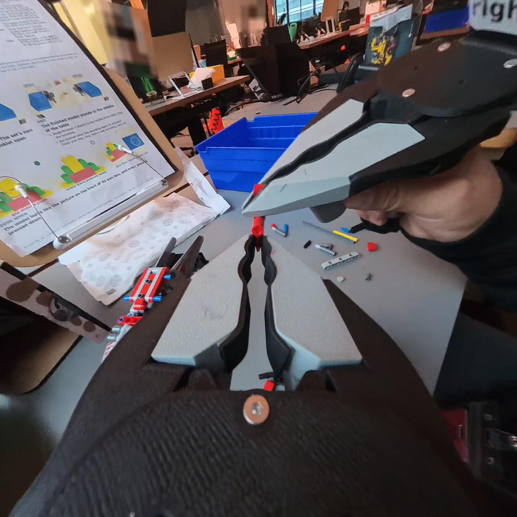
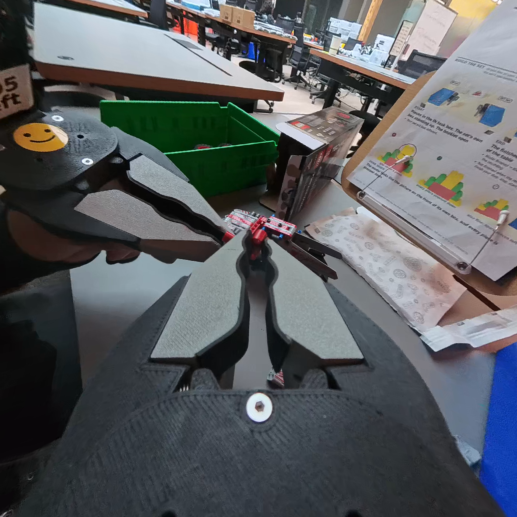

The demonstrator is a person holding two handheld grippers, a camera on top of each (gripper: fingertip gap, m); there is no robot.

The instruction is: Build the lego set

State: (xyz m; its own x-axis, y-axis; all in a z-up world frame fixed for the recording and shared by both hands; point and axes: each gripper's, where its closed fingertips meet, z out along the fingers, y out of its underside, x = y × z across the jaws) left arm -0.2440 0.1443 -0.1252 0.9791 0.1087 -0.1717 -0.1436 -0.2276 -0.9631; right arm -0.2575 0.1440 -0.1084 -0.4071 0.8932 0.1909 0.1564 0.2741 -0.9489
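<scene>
Together the two claws work one small red piece (image 1: 257, 229) held in the air above the grey counter (image 1: 391, 307). The left claw (image 1: 258, 242) has its tips pressed together on the lower end of that piece, seemingly to steady it. The right claw (image 1: 253, 197) comes in from the upper right, its tips pinching a second red bit (image 1: 258, 189) just above, probably so the two can be pushed together. In the right wrist view the right claw (image 2: 256, 243) is closed around red parts, though which one it grips is hard to tell.

The half-built red and grey model (image 1: 148, 288) lies near left, beside the patterned paper bag (image 1: 134, 246). Loose pieces (image 1: 340, 260) are scattered far right, near the blue bin (image 1: 246, 151). Bare counter lies between the claws and those pieces. The slanted instruction board (image 1: 70, 126) crowds the left side.
</scene>
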